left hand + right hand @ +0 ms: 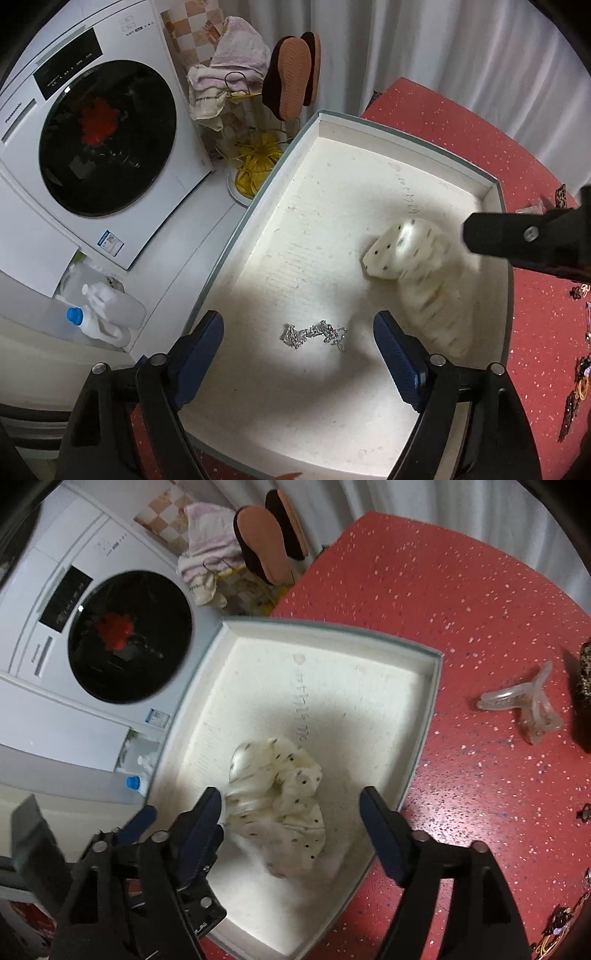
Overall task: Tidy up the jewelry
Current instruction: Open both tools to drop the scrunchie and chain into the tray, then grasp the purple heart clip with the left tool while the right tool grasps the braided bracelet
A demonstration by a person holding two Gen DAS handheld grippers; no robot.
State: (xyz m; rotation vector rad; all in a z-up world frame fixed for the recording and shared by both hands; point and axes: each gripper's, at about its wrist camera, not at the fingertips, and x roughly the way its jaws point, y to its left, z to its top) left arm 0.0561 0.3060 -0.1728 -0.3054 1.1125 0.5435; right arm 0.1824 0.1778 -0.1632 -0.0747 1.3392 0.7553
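A shallow white box [413, 146] sits on the red speckled table. A silver chain [314, 332] lies bunched on the box floor, and my left gripper [298, 325] hangs over it, open, with the chain between the blue pads and touched by neither. A cream hair tie with black dots [280, 797] lies in the same box [424, 716]. My right gripper [291, 795] stands open around it, its left pad [210, 812] close against the fabric and the right pad well apart. In the left wrist view the cream hair tie [417, 266] looks blurred.
A clear hair claw [524, 705] and a leopard-print piece [585, 679] lie on the table [461, 609] right of the box. Several small jewellery pieces [580, 373] lie at the far right edge. A washing machine [107, 136], bottles [107, 314] and a rack with slippers [291, 77] stand beyond the table's left edge.
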